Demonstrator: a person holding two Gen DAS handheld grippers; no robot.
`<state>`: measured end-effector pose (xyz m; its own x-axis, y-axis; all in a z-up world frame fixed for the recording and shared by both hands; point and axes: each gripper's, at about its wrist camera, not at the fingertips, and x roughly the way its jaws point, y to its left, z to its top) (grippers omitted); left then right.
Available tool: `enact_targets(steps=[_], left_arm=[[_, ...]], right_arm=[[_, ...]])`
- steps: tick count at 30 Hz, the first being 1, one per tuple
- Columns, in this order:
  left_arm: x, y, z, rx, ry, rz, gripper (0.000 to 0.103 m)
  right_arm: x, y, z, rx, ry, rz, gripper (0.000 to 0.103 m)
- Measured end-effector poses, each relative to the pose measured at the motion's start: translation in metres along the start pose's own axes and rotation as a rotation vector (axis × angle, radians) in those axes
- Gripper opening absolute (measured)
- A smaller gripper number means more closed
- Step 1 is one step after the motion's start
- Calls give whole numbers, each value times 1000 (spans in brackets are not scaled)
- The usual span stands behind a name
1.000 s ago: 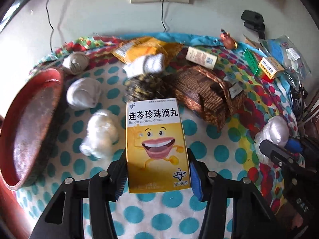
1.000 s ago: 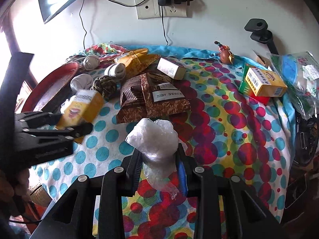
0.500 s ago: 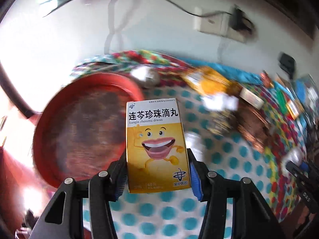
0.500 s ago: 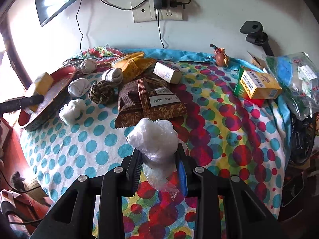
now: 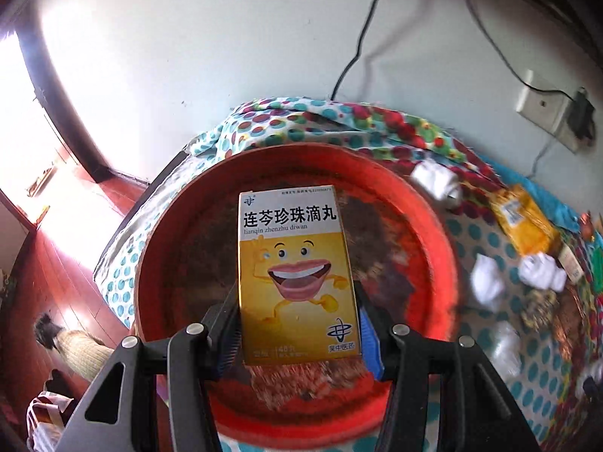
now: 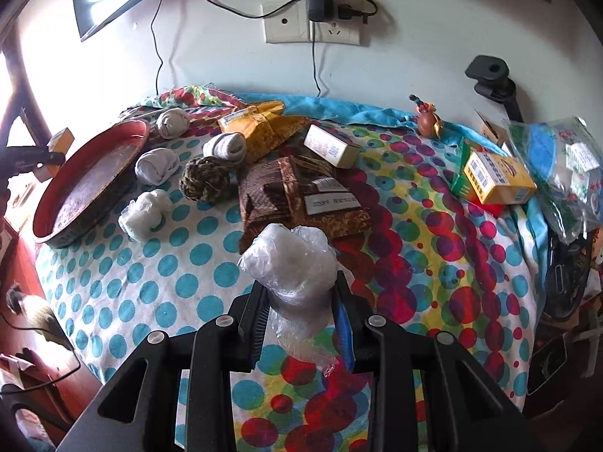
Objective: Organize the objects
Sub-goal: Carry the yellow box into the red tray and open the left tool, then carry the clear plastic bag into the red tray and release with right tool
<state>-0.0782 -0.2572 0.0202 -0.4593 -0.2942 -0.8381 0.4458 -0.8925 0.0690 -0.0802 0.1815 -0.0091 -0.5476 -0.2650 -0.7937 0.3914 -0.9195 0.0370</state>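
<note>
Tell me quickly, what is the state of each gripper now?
Left gripper: closed on the yellow medicine box.
Right gripper: closed on the plastic-wrapped bundle.

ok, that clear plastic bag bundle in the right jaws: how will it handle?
The plastic bag bundle looks soft: it bulges above the jaws and a loose tail hangs below, so it probably deforms rather than resists. It is likely light. The glossy film may slip, though the right gripper has it pinched at mid-height.
</note>
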Motion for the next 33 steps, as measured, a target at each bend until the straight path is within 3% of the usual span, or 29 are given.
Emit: enact_targets(steps=[19, 28, 33], left_arm=[[71, 15, 8, 23, 113, -25, 55], [54, 23, 5, 10, 85, -47, 55], [26, 18, 0, 30, 50, -67, 55]], right_arm=[[-1, 47, 27, -75, -17, -11, 30], [3, 72, 36, -121, -20, 21, 30], [2, 92, 49, -128, -26, 98, 30]])
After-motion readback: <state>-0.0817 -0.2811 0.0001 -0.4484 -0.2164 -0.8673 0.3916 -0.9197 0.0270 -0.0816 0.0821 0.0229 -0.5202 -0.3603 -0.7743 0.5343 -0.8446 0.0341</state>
